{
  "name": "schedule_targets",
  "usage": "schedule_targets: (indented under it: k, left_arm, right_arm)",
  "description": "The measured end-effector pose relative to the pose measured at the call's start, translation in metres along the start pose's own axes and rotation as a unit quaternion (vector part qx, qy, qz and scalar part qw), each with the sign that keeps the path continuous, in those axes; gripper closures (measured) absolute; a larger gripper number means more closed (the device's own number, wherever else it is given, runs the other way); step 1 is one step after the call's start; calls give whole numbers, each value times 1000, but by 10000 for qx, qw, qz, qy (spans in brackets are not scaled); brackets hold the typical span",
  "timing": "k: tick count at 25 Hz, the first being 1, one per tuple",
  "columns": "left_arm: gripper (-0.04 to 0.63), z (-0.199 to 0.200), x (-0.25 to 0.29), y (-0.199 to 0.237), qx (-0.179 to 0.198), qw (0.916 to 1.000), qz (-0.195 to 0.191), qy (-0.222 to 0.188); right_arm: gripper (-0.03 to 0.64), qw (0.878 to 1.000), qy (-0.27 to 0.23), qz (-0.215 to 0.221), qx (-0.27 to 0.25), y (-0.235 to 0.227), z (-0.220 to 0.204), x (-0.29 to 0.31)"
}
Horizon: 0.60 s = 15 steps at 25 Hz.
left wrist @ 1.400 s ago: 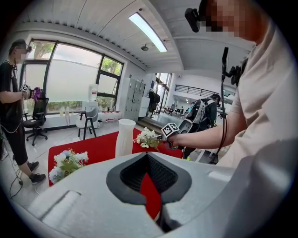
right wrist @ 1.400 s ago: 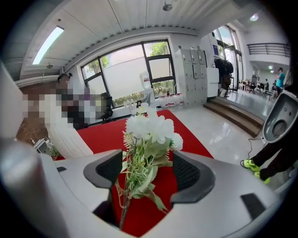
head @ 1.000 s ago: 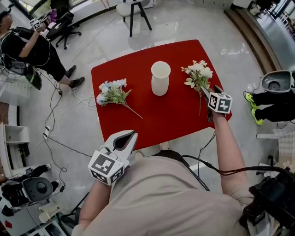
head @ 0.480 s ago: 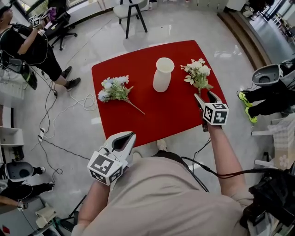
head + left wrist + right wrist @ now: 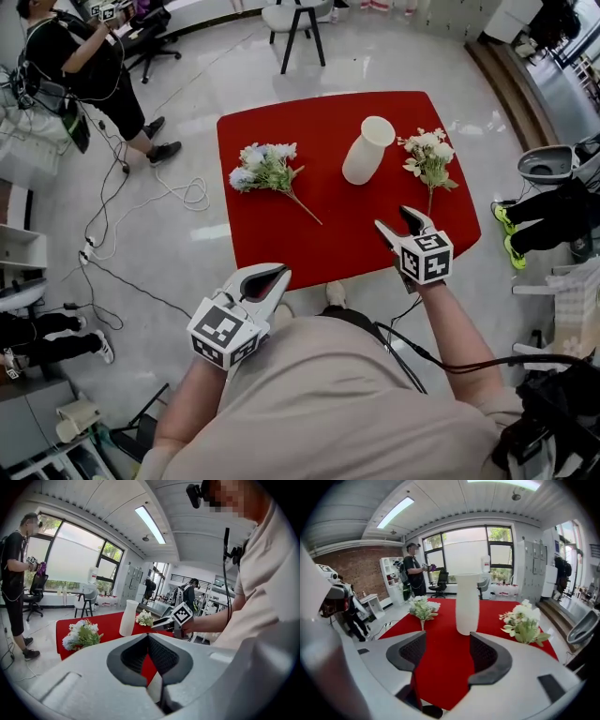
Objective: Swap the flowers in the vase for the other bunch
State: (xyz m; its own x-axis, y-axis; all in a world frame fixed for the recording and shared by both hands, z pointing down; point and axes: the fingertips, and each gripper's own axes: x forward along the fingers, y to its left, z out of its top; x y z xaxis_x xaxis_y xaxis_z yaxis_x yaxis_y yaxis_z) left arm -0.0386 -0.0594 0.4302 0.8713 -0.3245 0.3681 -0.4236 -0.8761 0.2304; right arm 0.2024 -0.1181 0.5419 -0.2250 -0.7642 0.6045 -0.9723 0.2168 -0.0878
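- Your left hand-held gripper: clenched on nothing, tips together. It hangs off the near edge of the red desk, close to your body, doing no work.
- Bunch of pale blue and white flowers with green leaves: lies flat on the desk left of the vase, stem pointing toward the near right. It's well apart from both grippers.
- Tall white cylindrical vase: upright mid-desk, and the mouth looks empty. I'd say the take-out half is done and the put-in half not started.
- Your right hand-held gripper: released. The jaws are apart, have just been closing a little, and have nothing between them. It's over the near right part of the desk, aimed at the vase.
- Bunch of cream-white flowers with green leaves: flat on the desk just right of the vase, stem toward you, clear of the right gripper.
- Step: you're between grabs. I can't tell from this which bunch came out.
- Next: take the new bunch low on the stem, stand it heads-up, and drop the stem into the mouth without knocking the vase. If it's the blue one, the left gripper must open first.
- Views: only the head view shows the vase mouth and which way the stems lie.
- The right gripper view has the vase dead ahead with a bunch on each side, but no mouth.
- The left gripper view confirms its tips meet and shows the right gripper side-on, right of the vase.
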Motion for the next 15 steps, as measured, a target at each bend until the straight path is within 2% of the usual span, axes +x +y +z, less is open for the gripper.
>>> schedule_targets:
  k: [7,11,15]
  left_arm:
    - [588,-15,-46,20,-148,9985,519,-122]
    - [588,-30,-74,33,-324,9952,900,-192]
    - [588,-43,-100,44,-521,9901,1277,-257]
  right_arm:
    - [319,9928,224,937,-713,88,23,65]
    - [319,9859,347,1243,-1060,124,37,110]
    - [319,9821,380,1442,-1150,150,56,152]
